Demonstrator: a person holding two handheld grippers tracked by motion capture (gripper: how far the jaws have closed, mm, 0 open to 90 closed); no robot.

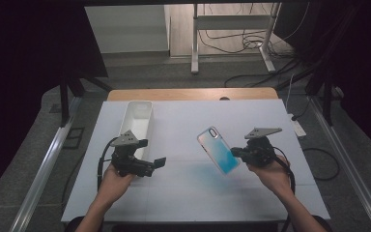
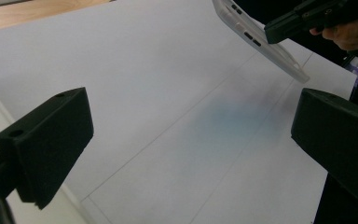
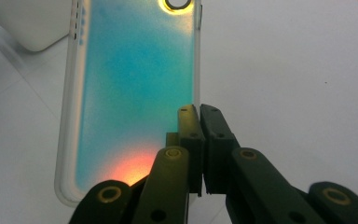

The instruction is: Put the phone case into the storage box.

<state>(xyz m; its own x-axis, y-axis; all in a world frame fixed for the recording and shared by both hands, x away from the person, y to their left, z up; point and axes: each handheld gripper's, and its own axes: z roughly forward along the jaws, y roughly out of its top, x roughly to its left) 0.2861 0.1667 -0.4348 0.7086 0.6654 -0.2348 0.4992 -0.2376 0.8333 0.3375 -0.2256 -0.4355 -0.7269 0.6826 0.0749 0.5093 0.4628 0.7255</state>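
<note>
A clear phone case (image 1: 217, 150) with a blue tint hangs tilted above the white table cover (image 1: 188, 193). My right gripper (image 1: 234, 152) is shut on its right edge. In the right gripper view the two jaws (image 3: 199, 109) pinch the case's (image 3: 130, 84) side wall; the camera hole points away from me. My left gripper (image 1: 160, 162) is at the left of the table, pointing right, open with nothing between its jaws. In the left gripper view, the wide-apart jaws (image 2: 191, 126) frame bare table, with the case (image 2: 261, 39) and the right gripper (image 2: 303, 18) farther off.
A long white tray (image 1: 136, 118) lies at the back left of the cover, just beyond my left gripper, and its corner (image 3: 32, 28) appears in the right gripper view. A wooden table edge (image 1: 193, 93) runs along the back. A blue glow falls on the cover under the case.
</note>
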